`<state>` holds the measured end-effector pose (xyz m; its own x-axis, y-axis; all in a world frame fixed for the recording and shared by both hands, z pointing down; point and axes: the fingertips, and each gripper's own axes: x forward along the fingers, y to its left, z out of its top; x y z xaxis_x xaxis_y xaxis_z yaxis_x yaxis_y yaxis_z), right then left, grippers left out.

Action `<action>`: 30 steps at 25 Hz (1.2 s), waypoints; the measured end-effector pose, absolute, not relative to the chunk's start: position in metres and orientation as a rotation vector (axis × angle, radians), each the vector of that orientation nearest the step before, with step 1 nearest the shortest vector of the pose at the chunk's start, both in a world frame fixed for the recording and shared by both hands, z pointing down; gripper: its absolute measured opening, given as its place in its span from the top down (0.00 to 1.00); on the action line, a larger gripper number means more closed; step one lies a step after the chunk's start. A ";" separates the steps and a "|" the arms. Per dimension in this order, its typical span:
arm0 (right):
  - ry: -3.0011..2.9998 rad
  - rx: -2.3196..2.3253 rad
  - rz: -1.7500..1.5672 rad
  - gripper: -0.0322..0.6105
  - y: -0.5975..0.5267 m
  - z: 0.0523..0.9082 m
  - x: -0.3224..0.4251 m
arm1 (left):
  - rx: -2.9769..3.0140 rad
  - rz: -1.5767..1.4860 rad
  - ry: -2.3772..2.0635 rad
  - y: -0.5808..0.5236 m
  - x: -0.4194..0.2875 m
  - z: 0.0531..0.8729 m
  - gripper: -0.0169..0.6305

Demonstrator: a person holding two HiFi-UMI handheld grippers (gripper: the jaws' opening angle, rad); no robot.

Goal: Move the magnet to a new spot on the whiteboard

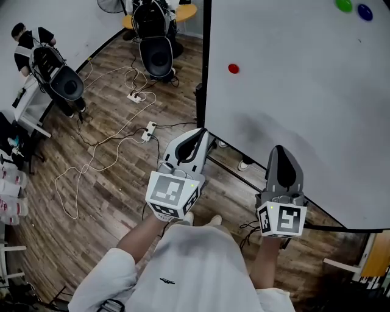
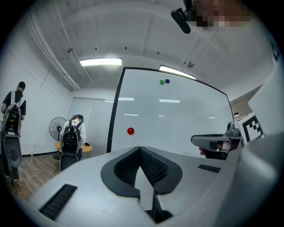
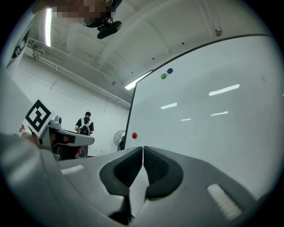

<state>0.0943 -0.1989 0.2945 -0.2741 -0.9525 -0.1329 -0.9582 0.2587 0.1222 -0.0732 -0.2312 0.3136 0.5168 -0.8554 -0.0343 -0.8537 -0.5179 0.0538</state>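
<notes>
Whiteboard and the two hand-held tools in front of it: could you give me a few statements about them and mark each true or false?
1. A red magnet sticks on the whiteboard, well apart from the other magnets. True.
2. The left gripper is holding the red magnet. False: its fingers are closed on nothing, and the magnet is on the board.
3. The green magnet and the blue magnet sit side by side. True.
4. The right gripper has its fingers wide apart. False: they are together, with nothing between them.
5. The floor is carpeted and bare. False: it is a wooden floor with a power strip lying on it.
</notes>
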 end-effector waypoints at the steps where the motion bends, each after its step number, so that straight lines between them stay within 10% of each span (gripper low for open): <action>1: 2.464 -1.874 0.266 0.94 -0.198 0.296 0.094 | 2.713 -0.084 -1.525 -0.231 -0.073 0.317 0.96; 30: 2.507 -1.841 0.266 0.94 -0.194 0.318 0.100 | 2.666 -0.072 -1.452 -0.209 -0.054 0.352 0.96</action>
<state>0.0997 -0.1941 0.3182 -0.3045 -0.9454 -0.1166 -0.9487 0.2901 0.1254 -0.0535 -0.2088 0.3523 0.5429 -0.8397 0.0085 -0.8347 -0.5386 0.1146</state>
